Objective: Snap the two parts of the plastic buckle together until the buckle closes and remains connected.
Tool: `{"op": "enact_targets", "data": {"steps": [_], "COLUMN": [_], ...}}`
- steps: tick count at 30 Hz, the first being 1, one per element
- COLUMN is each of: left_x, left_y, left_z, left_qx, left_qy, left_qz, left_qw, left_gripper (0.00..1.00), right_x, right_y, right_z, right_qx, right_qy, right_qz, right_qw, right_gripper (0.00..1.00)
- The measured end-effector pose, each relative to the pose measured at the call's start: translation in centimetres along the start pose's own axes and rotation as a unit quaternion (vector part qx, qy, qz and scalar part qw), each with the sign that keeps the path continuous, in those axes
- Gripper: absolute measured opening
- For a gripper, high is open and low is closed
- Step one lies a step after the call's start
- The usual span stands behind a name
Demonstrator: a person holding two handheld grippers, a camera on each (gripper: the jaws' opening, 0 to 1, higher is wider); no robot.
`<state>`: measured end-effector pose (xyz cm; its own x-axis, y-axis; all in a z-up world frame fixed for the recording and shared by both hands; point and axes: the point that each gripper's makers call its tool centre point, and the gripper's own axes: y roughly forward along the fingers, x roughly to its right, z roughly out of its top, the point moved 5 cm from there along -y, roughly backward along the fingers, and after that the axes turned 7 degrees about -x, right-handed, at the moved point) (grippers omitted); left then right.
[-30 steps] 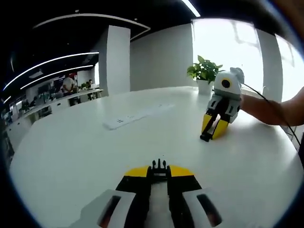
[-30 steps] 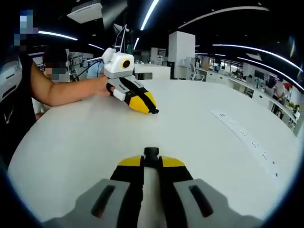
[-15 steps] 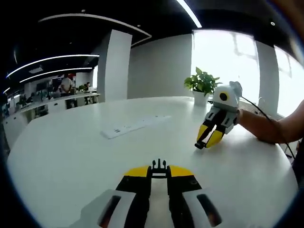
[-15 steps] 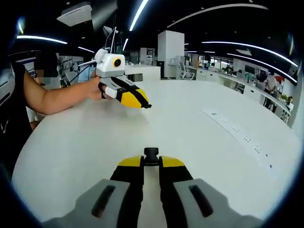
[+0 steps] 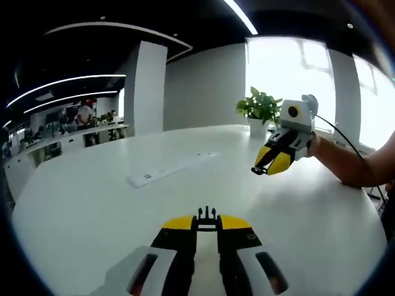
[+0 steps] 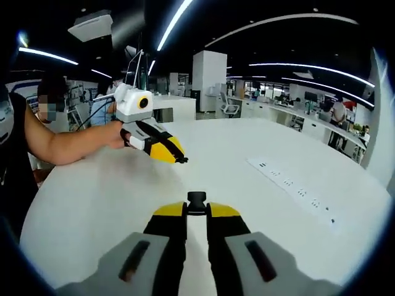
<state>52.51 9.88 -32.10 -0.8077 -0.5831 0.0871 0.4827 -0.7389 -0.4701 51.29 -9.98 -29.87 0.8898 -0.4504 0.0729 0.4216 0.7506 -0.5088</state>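
My left gripper (image 5: 207, 223) is shut on the black pronged half of the buckle (image 5: 207, 214), whose prongs stick out past the yellow jaw tips. My right gripper (image 6: 196, 208) is shut on the other black buckle half (image 6: 196, 198), a small block at its tips. In the left gripper view the right gripper (image 5: 271, 161) hangs above the table at the right, hand-held, tips pointing down-left. In the right gripper view the left gripper (image 6: 162, 148) hovers at the left, tips pointing right. The two halves are well apart.
A round white table (image 5: 92, 203) lies under both grippers. A white power strip (image 5: 166, 169) rests on it, also in the right gripper view (image 6: 296, 191). A potted plant (image 5: 259, 108) stands at the far edge. The person's forearm (image 6: 68, 145) reaches in.
Both grippers have risen off the table and each now hovers higher in the other's view. Each still grips its buckle half.
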Motion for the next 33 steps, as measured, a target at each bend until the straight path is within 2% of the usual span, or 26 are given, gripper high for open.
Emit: {"op": "enact_targets", "data": {"steps": [2,7,14,19,29,33], "left_x": [0.6,0.9,0.6,0.5,1.5,2.1], "left_y": [-0.2,-0.5,-0.4,-0.4,-0.5,-0.9], "left_z": [0.2,0.4,1.0,1.0,0.2,0.2], "left_qx": [0.002,0.004,0.019,0.022,0.005,0.007], "left_qy": [0.029,0.045,0.031,0.021,0.028,0.03], "left_qz": [0.002,0.007,0.004,0.0,-0.01,-0.015], "left_qw": [0.9996,0.999,0.9993,0.9995,0.9996,0.9994], "left_gripper": [0.11,0.11,0.11,0.11,0.11,0.11], "right_x": [-0.2,-0.5,-0.9,-1.4,-2.0,-2.2], "right_y": [-0.4,-1.2,-2.1,-1.9,-1.4,-1.5], "right_z": [0.0,0.2,0.2,-0.1,-0.4,-0.5], "right_qx": [0.007,0.011,0.02,0.016,0.01,0.011], "right_qy": [0.006,0.01,0.016,0.01,0.002,0.003], "right_qz": [-0.001,-0.018,-0.025,-0.022,-0.02,-0.021], "right_qw": [1.0,0.9997,0.9993,0.9996,0.9997,0.9997], "right_gripper": [0.1,0.1,0.1,0.1,0.1,0.1]}}
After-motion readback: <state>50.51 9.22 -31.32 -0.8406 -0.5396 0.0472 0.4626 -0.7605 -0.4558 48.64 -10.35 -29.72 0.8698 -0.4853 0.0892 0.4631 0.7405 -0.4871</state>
